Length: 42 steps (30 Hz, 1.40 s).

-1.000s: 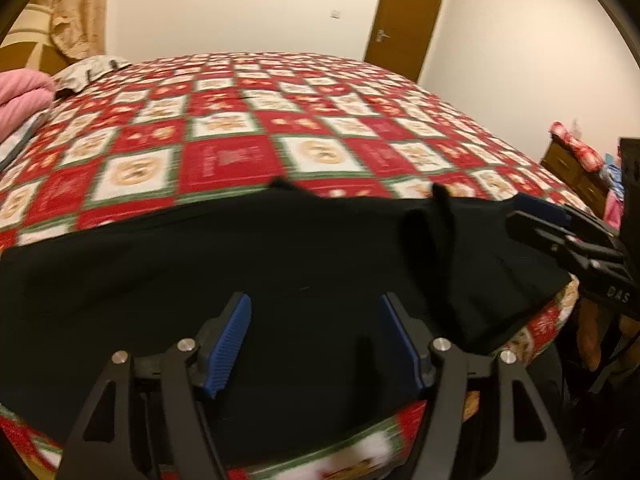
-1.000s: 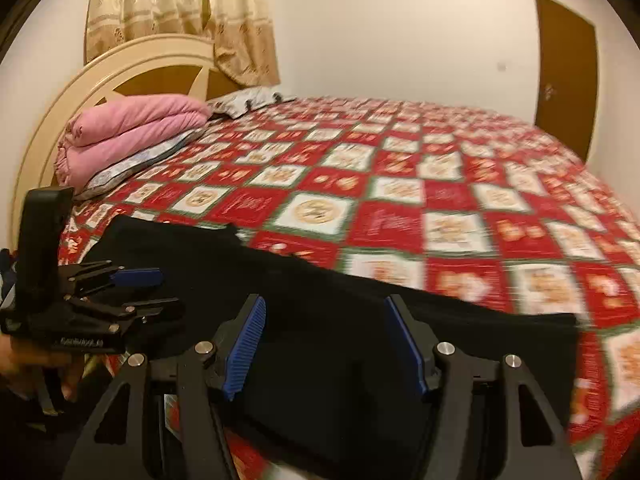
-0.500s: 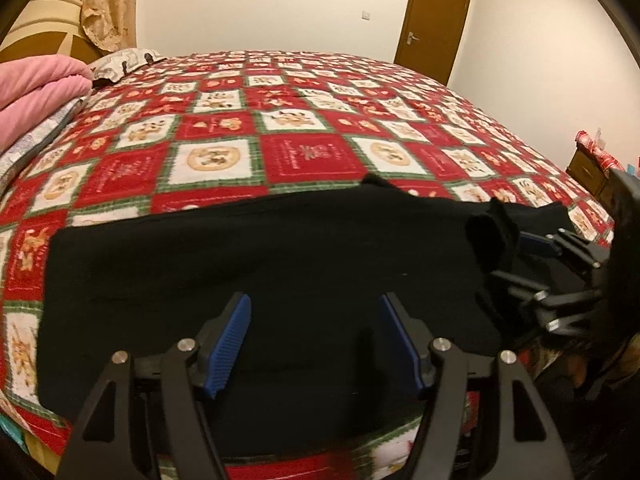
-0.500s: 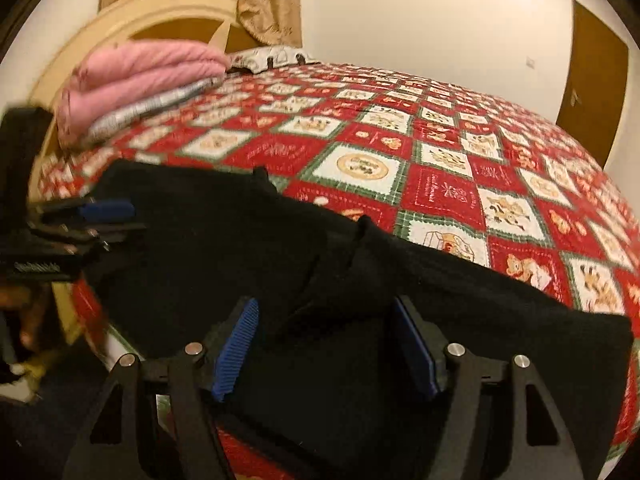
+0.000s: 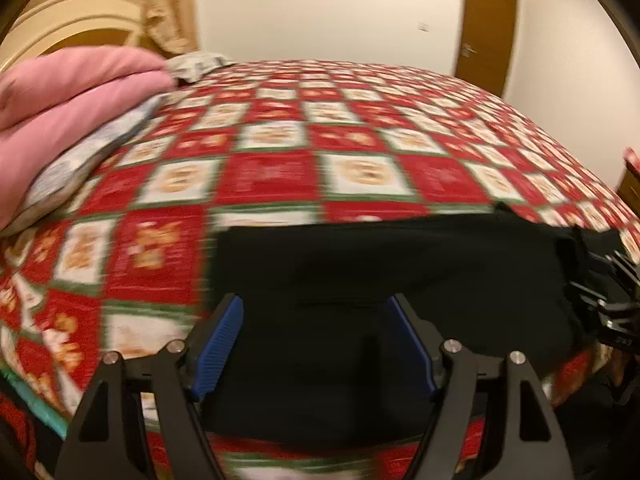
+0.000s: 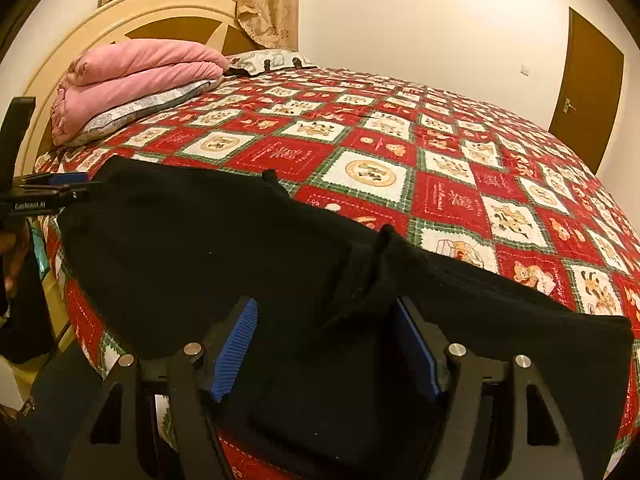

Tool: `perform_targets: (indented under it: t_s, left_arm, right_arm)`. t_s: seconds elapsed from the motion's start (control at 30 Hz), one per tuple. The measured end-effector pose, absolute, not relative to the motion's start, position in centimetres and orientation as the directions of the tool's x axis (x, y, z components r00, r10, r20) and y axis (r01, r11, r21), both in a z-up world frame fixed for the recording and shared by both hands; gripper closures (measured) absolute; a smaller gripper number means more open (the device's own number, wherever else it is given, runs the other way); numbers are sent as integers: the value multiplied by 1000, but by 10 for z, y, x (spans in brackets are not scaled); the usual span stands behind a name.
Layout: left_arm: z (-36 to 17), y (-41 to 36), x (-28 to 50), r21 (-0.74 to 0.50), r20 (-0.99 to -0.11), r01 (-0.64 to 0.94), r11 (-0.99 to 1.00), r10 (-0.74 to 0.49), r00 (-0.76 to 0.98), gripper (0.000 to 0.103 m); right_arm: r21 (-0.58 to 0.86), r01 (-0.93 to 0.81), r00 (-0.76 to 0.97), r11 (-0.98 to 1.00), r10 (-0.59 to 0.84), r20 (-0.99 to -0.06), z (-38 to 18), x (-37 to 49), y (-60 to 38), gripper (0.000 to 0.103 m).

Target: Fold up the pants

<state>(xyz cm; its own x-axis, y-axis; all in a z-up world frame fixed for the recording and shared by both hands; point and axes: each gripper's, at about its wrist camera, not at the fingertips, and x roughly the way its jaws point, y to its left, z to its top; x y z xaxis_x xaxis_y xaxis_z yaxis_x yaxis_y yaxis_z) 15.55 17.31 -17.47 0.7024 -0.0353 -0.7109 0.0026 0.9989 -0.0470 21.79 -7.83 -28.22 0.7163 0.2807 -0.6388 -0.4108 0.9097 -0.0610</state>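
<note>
- Left gripper (image 5: 316, 344), black frame with blue ribbed fingers (image 5: 218, 350), tilts downward; its jaws are opening, pads pressing on nothing
- Right gripper (image 6: 326, 350), same build, tilts downward, jaws wide apart, pads (image 6: 236, 350) gripping nothing
- A hand (image 6: 12, 256) holds the left gripper's handle

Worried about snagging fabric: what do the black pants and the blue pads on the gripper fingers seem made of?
The black pants look like soft matte knit, fleece perhaps: dull, limp folds and no sheen. The blue finger pads look like ribbed rubber or plastic, with fine cross grooves.
</note>
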Motion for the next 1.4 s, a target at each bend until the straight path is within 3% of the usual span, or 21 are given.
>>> perform_targets:
  t_s: [0.2,0.5,0.53,0.6,0.7,0.83,1.03,1.07,1.17,1.4]
  left_arm:
    - [-195,208,159,-117,-730,-42,992,-57,681,26]
    - [-202,215,162,-268,-678,-33,963,-164,716,24]
    - [-203,214,163,-263,-679,-27,964,-166,716,25]
    - [-202,212,161,-246,-680,-18,969,-159,716,40]
    - [-198,209,156,-230,-683,-24,973,-144,716,48]
    - [-197,202,157,-165,-698,-29,986,-96,710,50]
    - [-205,218,161,-278,-682,-33,960,-173,711,45]
    - [-205,218,160,-287,-675,-22,958,-186,714,49]
    - [-201,220,156,-346,-651,16,938,-252,716,82]
    - [-167,205,143,-376,-591,64,924,-292,752,82]
  right_arm:
    - [-1,-386,746,923,312,-588,-272,212,-84,32]
    - [-32,-395,739,918,296,-605,-284,204,-75,32]
    - [-29,-394,738,919,298,-605,-284,203,-75,32]
    - [-22,-394,737,919,302,-605,-286,202,-75,32]
    - [-23,-397,736,918,303,-606,-287,201,-74,32]
    - [-18,-394,735,919,304,-606,-288,199,-74,32]
    - [-14,-394,734,919,306,-606,-288,198,-74,32]
    - [-13,-394,733,919,306,-607,-289,198,-74,32]
    - [-14,-395,733,918,307,-607,-288,198,-74,32]
    - [35,-385,722,922,324,-612,-279,200,-88,32]
